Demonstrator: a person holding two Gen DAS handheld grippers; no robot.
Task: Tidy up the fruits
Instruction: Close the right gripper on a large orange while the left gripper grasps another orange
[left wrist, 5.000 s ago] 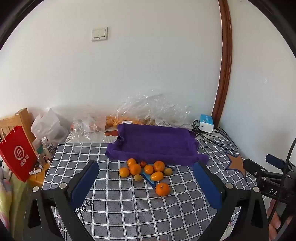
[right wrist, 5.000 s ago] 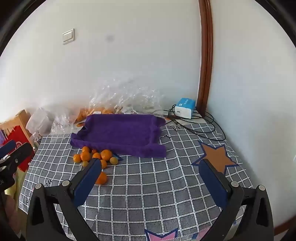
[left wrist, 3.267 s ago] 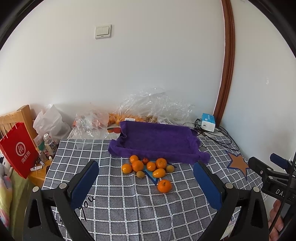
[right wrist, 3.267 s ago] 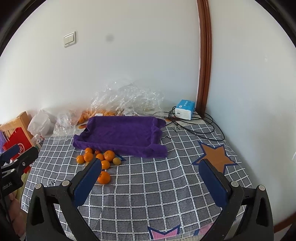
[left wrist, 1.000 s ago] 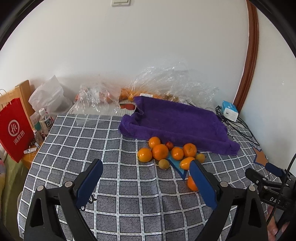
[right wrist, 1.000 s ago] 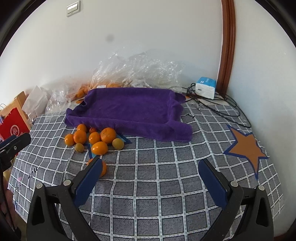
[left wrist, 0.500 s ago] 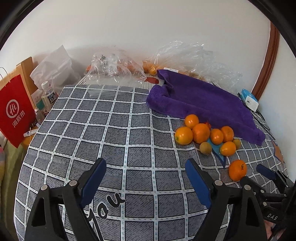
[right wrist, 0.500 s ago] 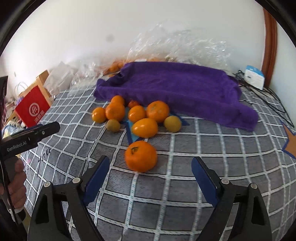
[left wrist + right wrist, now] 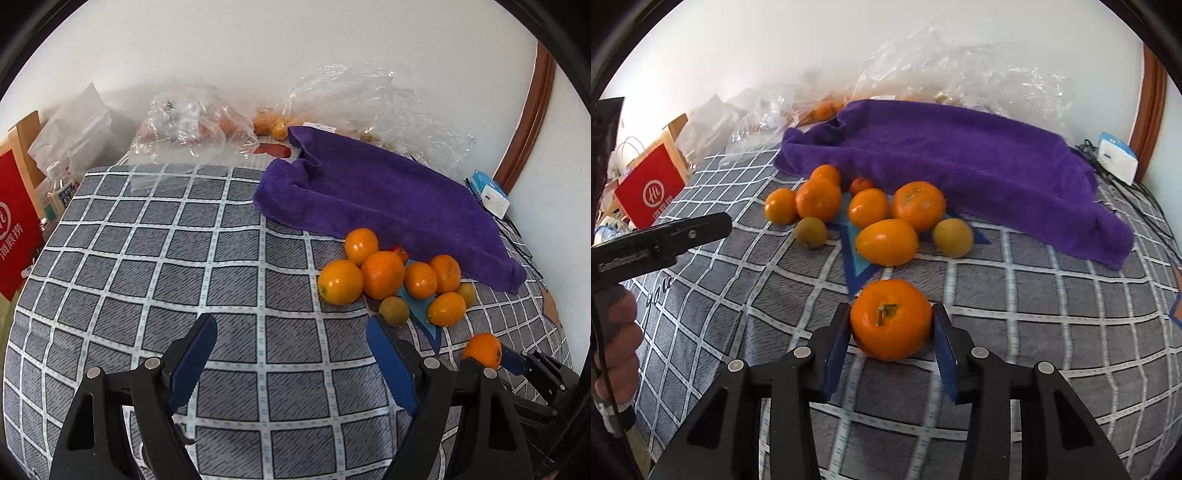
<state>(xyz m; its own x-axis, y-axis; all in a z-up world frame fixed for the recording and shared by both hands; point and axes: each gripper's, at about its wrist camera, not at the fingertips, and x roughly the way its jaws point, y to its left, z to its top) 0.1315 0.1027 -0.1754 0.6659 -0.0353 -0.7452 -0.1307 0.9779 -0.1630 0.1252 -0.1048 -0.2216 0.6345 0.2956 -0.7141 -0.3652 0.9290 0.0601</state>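
Round orange fruit w/ green stem [image 9: 890, 319] sits on checked grey tabletop [image 9: 1015, 295], pinched by closing right tool [image 9: 891, 326]; left tool [image 9: 291, 354] closing, nothing between; too hard a squeeze could bruise it, off-centre pads could roll it out.

Right hand-held gripper [image 9: 891, 332]: angled downward, jaws closing; both blue pads [image 9: 837, 343] sit against the sides of an orange fruit [image 9: 890, 319], which rests on the tabletop [image 9: 1052, 295]. Its tip also shows at the lower right of the left wrist view.

Left hand-held gripper [image 9: 291, 332]: angled down, low over the tabletop, jaws wide but closing, nothing between the pads.

Left hand [image 9: 615, 347]: seen at the left edge of the right wrist view, fingers wrapped round the black handle.
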